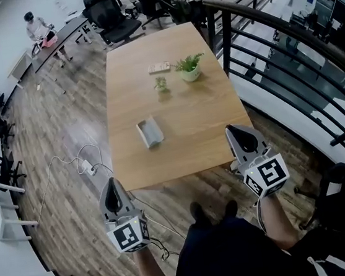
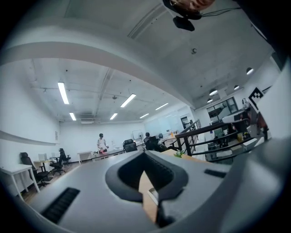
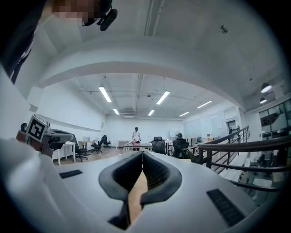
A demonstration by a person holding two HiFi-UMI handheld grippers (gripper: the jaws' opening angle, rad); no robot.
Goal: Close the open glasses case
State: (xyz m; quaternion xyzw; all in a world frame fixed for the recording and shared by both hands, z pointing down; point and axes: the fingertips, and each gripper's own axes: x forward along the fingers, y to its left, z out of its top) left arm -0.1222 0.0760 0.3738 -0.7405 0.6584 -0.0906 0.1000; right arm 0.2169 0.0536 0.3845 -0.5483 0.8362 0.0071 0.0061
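Note:
The grey glasses case (image 1: pixel 150 132) lies open on the wooden table (image 1: pixel 192 144), a little left of the table's middle. Both grippers are held level in front of the table's near edge, apart from the case. My left gripper (image 1: pixel 111 185) hangs over the floor, left of and below the table's near left corner, with its jaws together and nothing between them. My right gripper (image 1: pixel 235 131) is at the near right corner, jaws shut and empty. In the left gripper view the left gripper (image 2: pixel 144 153) has its tips meeting; in the right gripper view the right gripper (image 3: pixel 142 154) looks the same.
A potted plant (image 1: pixel 189 67), a smaller sprig (image 1: pixel 161 83) and a flat card-like object (image 1: pixel 159 68) sit on the far half of the table. A black railing (image 1: pixel 272 34) runs along the right. Cables and a power strip (image 1: pixel 87 168) lie on the floor at left. Office chairs (image 1: pixel 111 17) stand beyond.

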